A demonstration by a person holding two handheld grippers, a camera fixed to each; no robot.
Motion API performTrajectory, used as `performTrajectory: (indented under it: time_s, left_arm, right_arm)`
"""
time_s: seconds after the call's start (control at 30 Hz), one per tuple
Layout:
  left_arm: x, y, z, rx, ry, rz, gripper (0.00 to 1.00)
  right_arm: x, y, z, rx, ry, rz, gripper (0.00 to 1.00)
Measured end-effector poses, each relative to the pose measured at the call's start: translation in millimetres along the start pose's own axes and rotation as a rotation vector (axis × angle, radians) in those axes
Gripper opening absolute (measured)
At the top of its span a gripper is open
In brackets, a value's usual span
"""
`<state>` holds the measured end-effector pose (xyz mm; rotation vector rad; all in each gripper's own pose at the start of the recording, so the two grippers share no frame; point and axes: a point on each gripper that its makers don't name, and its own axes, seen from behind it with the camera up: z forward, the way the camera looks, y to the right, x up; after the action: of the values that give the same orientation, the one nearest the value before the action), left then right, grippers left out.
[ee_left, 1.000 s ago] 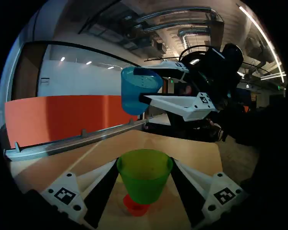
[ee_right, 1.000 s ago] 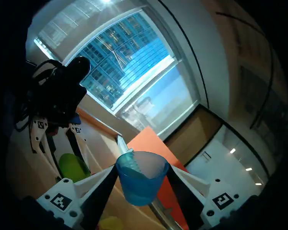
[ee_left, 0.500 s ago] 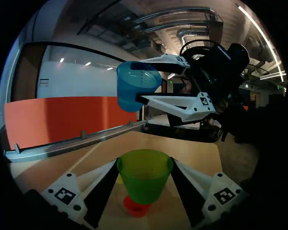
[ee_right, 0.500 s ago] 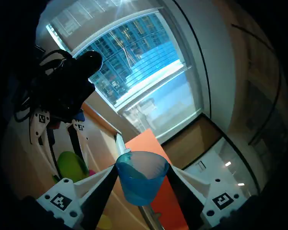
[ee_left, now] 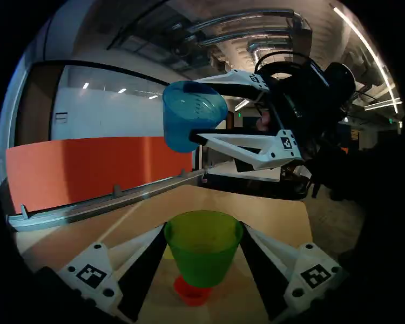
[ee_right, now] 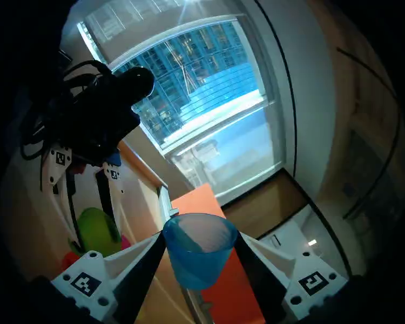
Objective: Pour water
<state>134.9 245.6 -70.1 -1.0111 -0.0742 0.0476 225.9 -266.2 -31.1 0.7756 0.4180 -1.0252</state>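
Holding a green cup (ee_left: pixel 203 254) in the left gripper (ee_left: pixel 203 231), both fingers pressed to its wall just under the rim, upright and low over the table (ee_left: pixel 267 208), with a small red thing (ee_left: pixel 190 287) right under its base; cannot tell whether touching. Holding a blue cup (ee_left: pixel 187 123) in the right gripper (ee_left: pixel 196 110), clamped the same way across the wall, raised well above the green cup and off to one side, looking somewhat tipped, mouth turned partly this way.

Same grip up close in the right gripper view: right gripper (ee_right: pixel 200 237) tight on either side of the blue cup (ee_right: pixel 198 264), with what looks like a slanted line of water (ee_right: pixel 186 240) inside. Down past it, the green cup (ee_right: pixel 94 241) held between the fingers of the left gripper (ee_right: pixel 98 231).

As to handling: thin, light plastic by the look of both, so likely to flex under a hard squeeze and to slip if wet. Best taken across the upper wall, just below the rim, where probably stiffest, as done here. Expect most of the blue cup's weight in the water, sliding toward the lip on tilting, and so a tendency to swivel between the pads; squeeze firmly, not hard. Treat the green cup as near-empty and very light, easy to twist once a stream lands; brace upright. Not yet over the green mouth, it seems: bring the blue lip above the green rim first, then roll slowly to avoid splash or overshoot
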Motion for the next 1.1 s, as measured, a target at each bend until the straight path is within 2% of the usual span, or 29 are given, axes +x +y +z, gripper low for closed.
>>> performTrajectory:
  time_s: [0.4,1.1]
  left_arm:
    - [0.1,0.3,2.8,-0.005,-0.001,0.001,0.89]
    - [-0.4,0.2,5.5,-0.009,-0.003,0.001,0.89]
  right_arm:
    - [-1.2,-2.4,1.2,0.007,-0.007,-0.055,0.91]
    - [-3.5,1.7,1.3,-0.001,-0.009,-0.102,0.91]
